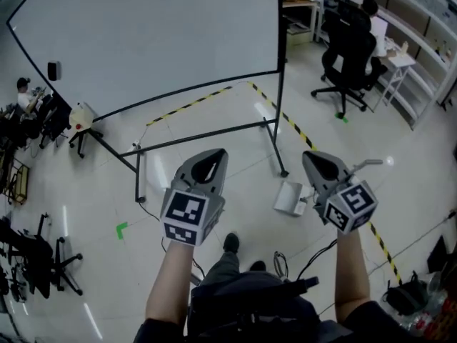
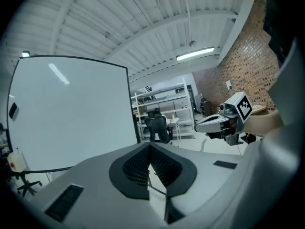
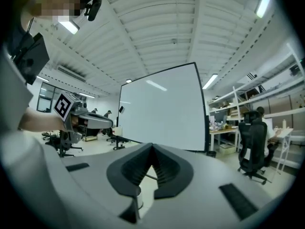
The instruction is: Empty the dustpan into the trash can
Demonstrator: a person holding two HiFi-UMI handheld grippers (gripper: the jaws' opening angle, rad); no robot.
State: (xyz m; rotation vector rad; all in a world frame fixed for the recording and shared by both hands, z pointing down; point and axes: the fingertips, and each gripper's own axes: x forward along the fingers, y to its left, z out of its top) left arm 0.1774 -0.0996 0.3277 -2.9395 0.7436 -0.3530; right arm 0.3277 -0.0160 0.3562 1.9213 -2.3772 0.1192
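A pale grey dustpan point(image 1: 289, 197) hangs just above the floor, below and left of my right gripper point(image 1: 314, 159). Its thin grey handle point(image 1: 370, 164) sticks out to the right of that gripper. In the right gripper view the jaws point(image 3: 152, 147) are closed, and a white piece of the handle point(image 3: 138, 195) shows in the slot at their base. My left gripper point(image 1: 207, 159) is held beside it at the same height. Its jaws point(image 2: 150, 147) meet at the tips with nothing between them. No trash can shows in any view.
A large whiteboard point(image 1: 143, 34) on a black wheeled frame point(image 1: 282, 170) stands straight ahead. Yellow-black tape point(image 1: 300, 131) crosses the floor. A person sits on an office chair point(image 1: 350, 56) at the far right. Black chairs point(image 1: 36, 256) stand at the left, and a dark bag point(image 1: 407, 291) lies at the lower right.
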